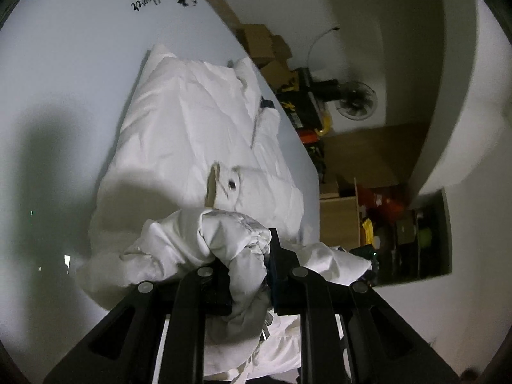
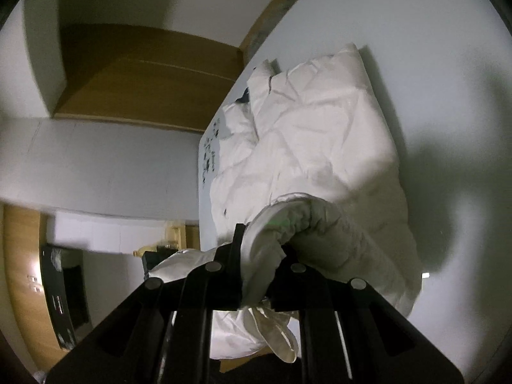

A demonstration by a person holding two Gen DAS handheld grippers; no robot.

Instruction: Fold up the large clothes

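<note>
A white padded jacket (image 1: 198, 134) lies crumpled on a pale table (image 1: 64, 96), its collar and dark label toward the far end. My left gripper (image 1: 249, 256) is shut on a bunched white fold of the jacket's near end, lifted off the table. In the right wrist view the same jacket (image 2: 313, 134) stretches away across the table (image 2: 448, 96). There my right gripper (image 2: 265, 252) is shut on another gathered fold of the jacket's near edge, and loose fabric hangs below its fingers.
The table has black printed markings (image 1: 147, 0) at its far end. Beyond its edge stand cardboard boxes (image 1: 265, 48), a fan (image 1: 355, 99), coloured clutter and wooden shelving (image 1: 339, 220). The right wrist view shows a wooden cabinet (image 2: 144, 73) and a white wall.
</note>
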